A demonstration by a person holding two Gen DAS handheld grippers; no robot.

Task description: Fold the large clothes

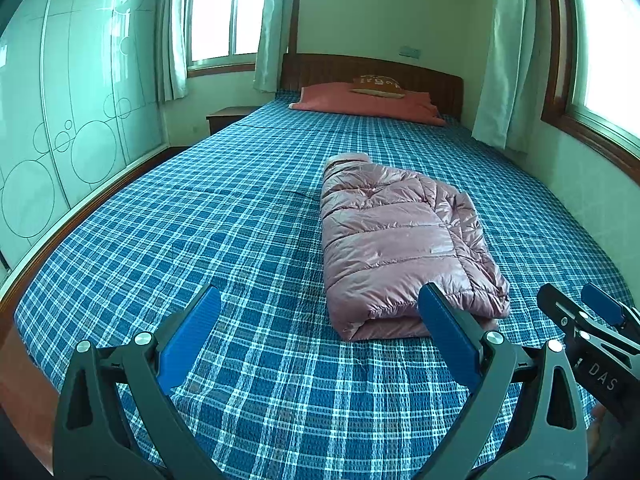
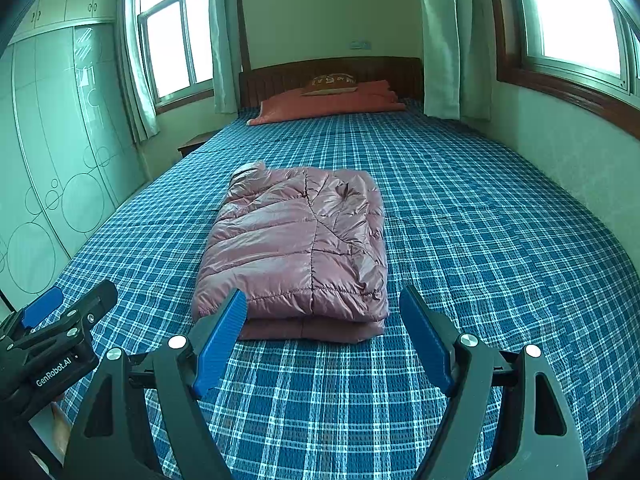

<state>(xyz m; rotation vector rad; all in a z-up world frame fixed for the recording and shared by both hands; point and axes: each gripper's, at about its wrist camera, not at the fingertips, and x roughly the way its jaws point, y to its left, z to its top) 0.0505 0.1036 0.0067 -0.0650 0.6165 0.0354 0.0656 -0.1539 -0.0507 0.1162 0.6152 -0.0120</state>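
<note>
jacket (image 2: 296, 252) — pink quilted puffer, already folded into a thick rectangular bundle w/ layers stacked at its near end, lies on the bed (image 1: 160, 220) toward the foot edge, roughly mid-width, long axis running toward the headboard (image 1: 372, 68). judging by that compact shape the folding looks done or nearly so; nothing sticks out except a bit of collar or cuff at the far left corner of the bundle.

going left to right: wardrobe (image 1: 60, 120) w/ circle-pattern doors runs along the bed's left edge, a small nightstand (image 1: 228, 116) sits by the head-left corner. left gripper (image 1: 320, 332) hovers above the foot edge, jaws spread wide, nothing between its pads; it sits left of the bundle, its right finger overlapping the bundle's near corner in view, can't tell if touching. probably parked open bc the fabric has been let go, or ready for a last tuck.

right gripper (image 2: 320, 336) hovers likewise at the foot edge, jaws wide apart, empty, lined up on the bundle's near end, which shows between its fingers. left pad overlaps the near-left corner in view; contact unclear. each gripper shows at the edge of the other's cam, so the two are side by side, close.

far end: orange pillow (image 2: 332, 104) w/ a small cushion (image 2: 330, 84) on it, against the headboard, well apart from the jacket. curtains (image 2: 440, 40) hang at the head-right corner, window (image 2: 572, 12) beyond the right edge.
</note>
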